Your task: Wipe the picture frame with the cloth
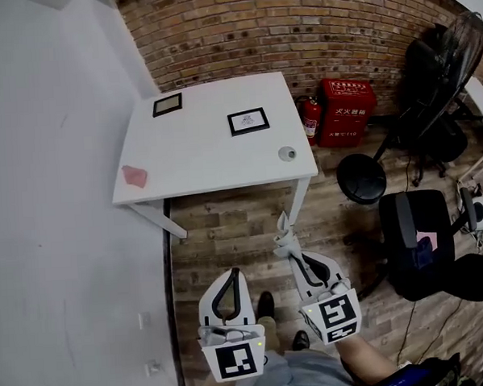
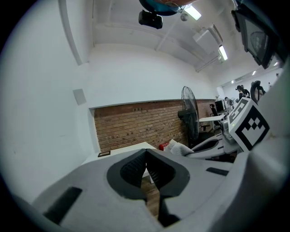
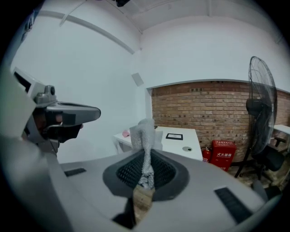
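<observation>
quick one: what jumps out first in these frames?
The right gripper is shut on a pale cloth, short of the white table by the brick wall. On it lie a corner picture frame at far left and a second picture frame nearer the middle. The left gripper is shut, empty.

Head view looks steeply down; both gripper views face the distant table [image 1: 207, 154] and brick wall [image 1: 297, 24].

Picture frame [image 1: 247, 121] on table [image 1: 207, 159], extinguisher [image 1: 309, 118] beside.
</observation>
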{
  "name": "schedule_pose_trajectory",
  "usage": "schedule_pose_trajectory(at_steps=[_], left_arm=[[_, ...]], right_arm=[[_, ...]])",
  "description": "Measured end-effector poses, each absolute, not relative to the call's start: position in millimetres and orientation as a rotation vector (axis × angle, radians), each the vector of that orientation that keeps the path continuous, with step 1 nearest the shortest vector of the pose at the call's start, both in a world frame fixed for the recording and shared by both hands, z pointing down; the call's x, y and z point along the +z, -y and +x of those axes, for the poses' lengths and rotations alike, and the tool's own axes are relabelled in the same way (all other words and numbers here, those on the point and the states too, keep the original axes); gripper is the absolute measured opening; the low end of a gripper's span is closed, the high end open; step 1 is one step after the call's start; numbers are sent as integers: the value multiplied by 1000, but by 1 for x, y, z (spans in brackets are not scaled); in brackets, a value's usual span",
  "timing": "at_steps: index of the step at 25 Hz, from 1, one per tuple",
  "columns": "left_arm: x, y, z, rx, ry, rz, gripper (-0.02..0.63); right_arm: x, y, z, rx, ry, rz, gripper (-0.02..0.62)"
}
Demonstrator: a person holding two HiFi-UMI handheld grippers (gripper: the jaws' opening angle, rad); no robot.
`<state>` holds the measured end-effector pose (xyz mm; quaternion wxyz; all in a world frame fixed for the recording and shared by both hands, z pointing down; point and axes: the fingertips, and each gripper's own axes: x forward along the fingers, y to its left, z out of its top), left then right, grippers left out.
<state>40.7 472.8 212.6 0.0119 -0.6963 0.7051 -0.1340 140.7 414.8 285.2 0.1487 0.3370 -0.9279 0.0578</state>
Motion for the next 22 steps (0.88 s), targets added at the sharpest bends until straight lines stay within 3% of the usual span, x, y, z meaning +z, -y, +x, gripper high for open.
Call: schedule_pose_trajectory(at_steps=[10,22], left_arm=[[179,-387,-46,-315,-2146,-2177,9],[194,-331,-45,-301,-2050,-2283,9]], right_arm=[[245,-335,62,109,2670,1058,34],[241,-282,63,74,2634,1179,34]])
